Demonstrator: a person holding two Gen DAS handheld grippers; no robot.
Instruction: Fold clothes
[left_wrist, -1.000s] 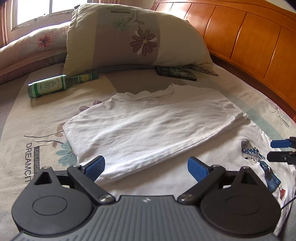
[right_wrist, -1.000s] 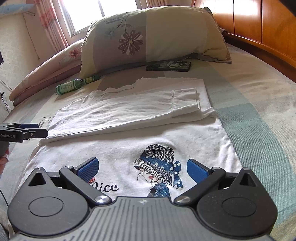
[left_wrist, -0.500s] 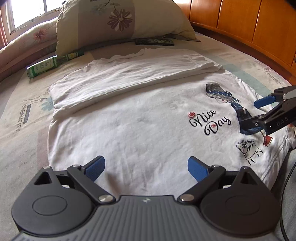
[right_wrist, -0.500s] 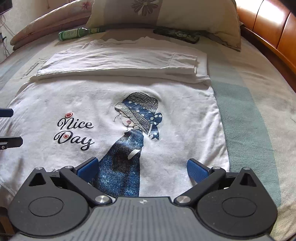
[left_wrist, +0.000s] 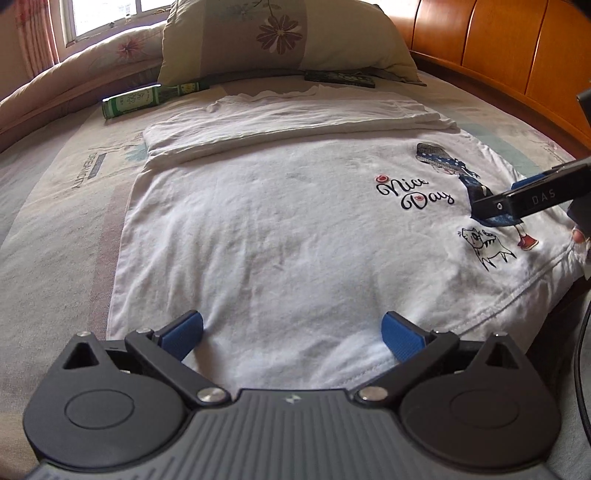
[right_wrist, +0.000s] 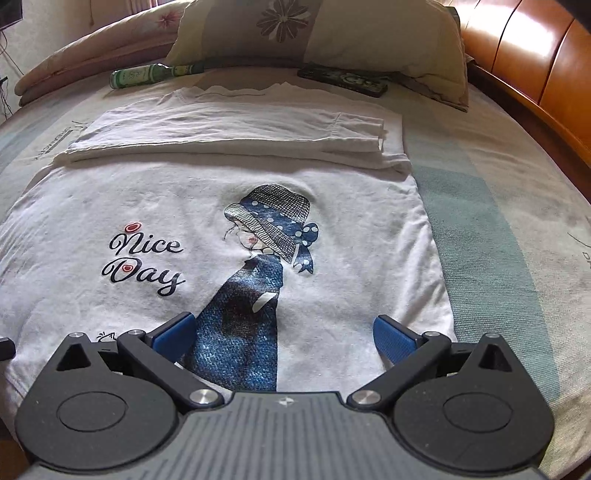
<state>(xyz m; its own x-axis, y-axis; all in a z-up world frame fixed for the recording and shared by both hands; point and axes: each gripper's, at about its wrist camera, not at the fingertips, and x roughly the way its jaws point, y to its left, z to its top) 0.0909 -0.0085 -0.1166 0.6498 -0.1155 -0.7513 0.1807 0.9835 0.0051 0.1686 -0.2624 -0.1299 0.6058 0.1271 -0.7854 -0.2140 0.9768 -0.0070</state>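
With the shirt (right_wrist: 258, 206) spread mid-frame and its far part already folded, both the left gripper (left_wrist: 291, 334) and right gripper (right_wrist: 282, 332), spread and empty, should pinch the near hem evenly.

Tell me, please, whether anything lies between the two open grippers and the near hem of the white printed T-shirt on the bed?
Nothing visible does: left gripper and right gripper hang open directly over the white printed T-shirt.
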